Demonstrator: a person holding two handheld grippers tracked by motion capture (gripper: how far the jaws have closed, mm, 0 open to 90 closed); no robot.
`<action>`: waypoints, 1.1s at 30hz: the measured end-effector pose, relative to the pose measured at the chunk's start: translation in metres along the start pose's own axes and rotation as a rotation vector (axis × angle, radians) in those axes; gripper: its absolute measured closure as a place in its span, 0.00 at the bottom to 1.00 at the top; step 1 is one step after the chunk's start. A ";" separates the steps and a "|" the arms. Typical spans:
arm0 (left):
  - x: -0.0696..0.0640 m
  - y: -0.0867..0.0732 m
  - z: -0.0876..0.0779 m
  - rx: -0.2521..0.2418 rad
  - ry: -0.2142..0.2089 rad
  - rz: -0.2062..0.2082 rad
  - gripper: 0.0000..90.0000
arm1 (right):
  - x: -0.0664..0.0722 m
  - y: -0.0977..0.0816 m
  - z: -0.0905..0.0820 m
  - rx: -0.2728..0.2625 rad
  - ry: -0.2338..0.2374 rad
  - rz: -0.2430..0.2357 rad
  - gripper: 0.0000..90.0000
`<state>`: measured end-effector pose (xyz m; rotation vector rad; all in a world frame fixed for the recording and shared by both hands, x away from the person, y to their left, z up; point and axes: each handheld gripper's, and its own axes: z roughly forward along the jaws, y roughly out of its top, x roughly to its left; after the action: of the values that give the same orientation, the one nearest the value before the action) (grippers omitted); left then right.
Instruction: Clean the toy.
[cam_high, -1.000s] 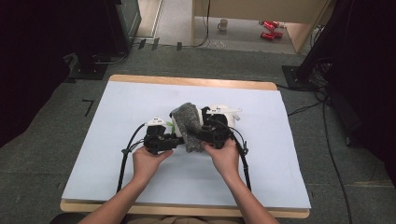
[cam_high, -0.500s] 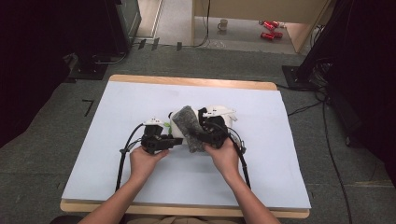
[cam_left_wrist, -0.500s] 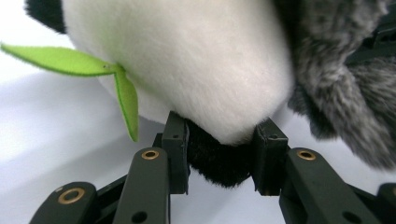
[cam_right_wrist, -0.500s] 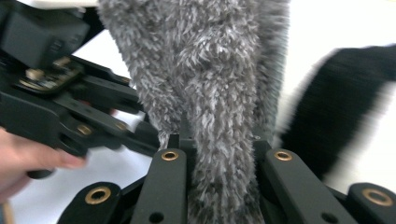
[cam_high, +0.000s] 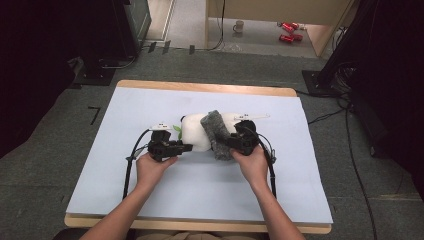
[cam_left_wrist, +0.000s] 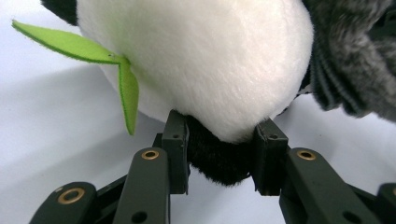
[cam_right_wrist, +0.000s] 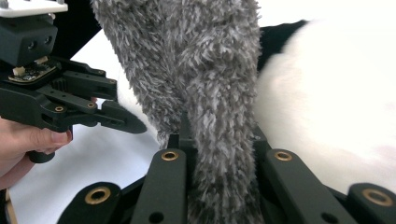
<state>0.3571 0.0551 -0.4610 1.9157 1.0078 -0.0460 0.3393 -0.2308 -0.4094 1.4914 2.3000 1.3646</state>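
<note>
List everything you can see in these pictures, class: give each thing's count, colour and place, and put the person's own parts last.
Plush panda: one, white and black, mid-table.
Felt leaf: one, green, on the panda.
Fuzzy scarf: one, grey, draped over the panda.
Table sheet: one, pale blue, over the wooden tabletop.
Mug: one, pale, floor beyond.
Red things: too small to identify, floor beyond.
Left gripper: black, shut on the panda's black limb.
Right gripper: black, shut on the scarf.
</note>
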 end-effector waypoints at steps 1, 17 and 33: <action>0.001 0.000 0.000 0.000 -0.003 -0.002 0.72 | -0.003 0.000 -0.004 -0.008 -0.006 0.008 0.86; 0.006 0.004 0.002 -0.010 -0.015 0.006 0.71 | -0.047 -0.006 -0.039 -0.072 -0.036 0.132 0.86; 0.013 0.002 0.003 -0.004 -0.005 0.009 0.71 | -0.079 -0.024 -0.045 -0.050 -0.135 0.196 0.85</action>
<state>0.3683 0.0607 -0.4672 1.9154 0.9953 -0.0435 0.3418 -0.3222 -0.4290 1.7734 2.0712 1.3090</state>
